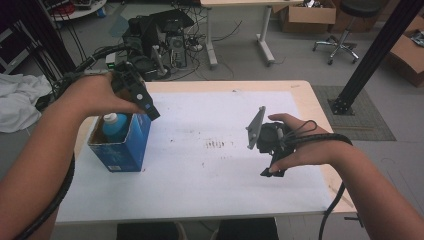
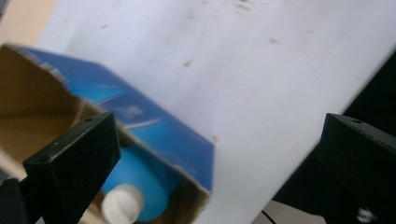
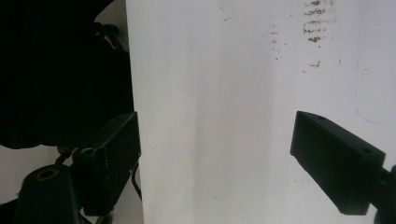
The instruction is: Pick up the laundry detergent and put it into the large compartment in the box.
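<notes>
I have the left gripper (image 1: pixel 142 102) up over the far right corner of the blue box (image 1: pixel 122 150), which stands at the left of the table (image 1: pixel 300 90) near its near-left part of the white sheet (image 1: pixel 210 175). Its jaws stand wide apart with nothing between them; the left gripper view looks down past them at the bottle (image 2: pixel 140 186), blue with a white cap, standing inside the open box (image 2: pixel 159 135). In my judgement the bottle is in place and the step in hand is to get clear. To do that well I lift straight away from the box before I swing across, keeping the lower jaw off the torn cardboard rim so I don't tip or drag it. The box looks light, so any snag would shift it. The right gripper (image 1: pixel 272 150) hovers over the right side of the sheet, well apart from the box, its jaws also wide and bare. I leave it parked there, out of the left hand's path.
</notes>
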Motion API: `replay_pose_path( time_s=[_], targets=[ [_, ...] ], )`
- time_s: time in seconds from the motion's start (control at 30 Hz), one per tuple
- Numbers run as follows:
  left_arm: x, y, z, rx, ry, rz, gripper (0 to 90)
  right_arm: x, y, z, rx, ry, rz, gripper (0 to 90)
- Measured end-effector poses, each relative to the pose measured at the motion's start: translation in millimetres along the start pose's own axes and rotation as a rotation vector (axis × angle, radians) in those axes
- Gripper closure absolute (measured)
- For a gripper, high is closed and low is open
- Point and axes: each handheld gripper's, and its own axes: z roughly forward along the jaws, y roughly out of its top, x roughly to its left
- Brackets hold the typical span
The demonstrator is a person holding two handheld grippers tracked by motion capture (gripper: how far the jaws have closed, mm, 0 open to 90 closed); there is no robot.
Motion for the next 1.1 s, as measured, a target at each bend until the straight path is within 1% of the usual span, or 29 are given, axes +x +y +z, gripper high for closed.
replay_pose_path(
  time_s=[0.03, 0.07, 0.1, 0.13, 0.23, 0.3, 0.37, 0.4, 0.47, 0.57, 0.63, 0.77, 0.83, 0.9, 0.93, 0.97, 1.1],
  targets=[
    [-2.4, 0.7, 0.2, 0.004, -0.010, 0.026, 0.1, -0.1, 0.0, -0.2, 0.002, 0.000, 0.000, 16.2],
    [-4.4, 1.5, 0.7, 0.011, -0.024, 0.043, 0.1, -0.2, 0.0, -0.4, 0.003, 0.001, 0.001, 16.2],
    [-6.7, 2.2, 1.4, 0.015, -0.032, 0.063, 0.1, -0.3, 0.0, -0.7, 0.004, 0.000, 0.002, 16.2],
    [-10.2, 3.0, 2.4, 0.019, -0.035, 0.092, 0.1, -0.5, 0.0, -1.1, 0.007, 0.000, 0.002, 16.2],
    [-19.8, 3.9, 6.6, 0.021, -0.056, 0.145, 0.1, -0.9, 0.1, -2.1, 0.009, 0.001, 0.002, 16.2],
    [-30.0, 4.6, 12.2, 0.042, -0.054, 0.216, 0.1, -1.4, 0.6, -2.5, 0.009, 0.002, 0.000, 16.2],
    [-38.2, 6.5, 16.7, 0.072, -0.056, 0.277, 0.1, -2.2, 1.8, -2.9, 0.016, 0.003, -0.002, 16.2],
    [-42.2, 7.3, 18.7, 0.077, -0.057, 0.304, 0.1, -2.6, 2.5, -3.3, 0.018, 0.001, -0.005, 16.2],
    [-49.5, 8.9, 21.3, 0.084, -0.064, 0.353, 0.1, -3.0, 4.2, -4.3, 0.018, 0.001, -0.007, 16.2],
    [-58.2, 11.2, 23.3, 0.076, -0.080, 0.432, 0.1, -3.7, 6.4, -5.6, 0.020, 0.002, -0.010, 16.2],
    [-62.3, 13.3, 25.3, 0.076, -0.080, 0.470, 0.1, -4.3, 6.7, -5.8, 0.022, 0.006, -0.011, 16.2],
    [-68.5, 17.1, 30.2, 0.092, -0.079, 0.530, 0.1, -6.3, 4.9, -5.5, 0.027, 0.004, -0.007, 16.2],
    [-70.3, 18.1, 31.8, 0.101, -0.089, 0.551, 0.1, -7.4, 4.1, -5.8, 0.025, 0.003, -0.005, 16.2],
    [-71.5, 18.1, 32.5, 0.090, -0.098, 0.572, 0.1, -8.4, 3.5, -5.5, 0.026, 0.003, -0.004, 16.2],
    [-71.4, 18.5, 33.0, 0.085, -0.098, 0.576, 0.1, -9.0, 3.4, -5.4, 0.026, 0.003, -0.003, 16.2],
    [-71.1, 18.6, 33.2, 0.091, -0.101, 0.568, 0.1, -9.0, 3.2, -5.8, 0.033, 0.006, 0.003, 16.2],
    [-68.1, 18.6, 33.5, 0.088, -0.107, 0.558, 0.1, -12.3, 4.3, -5.4, 0.031, 0.007, -0.005, 16.3]
  ],
)
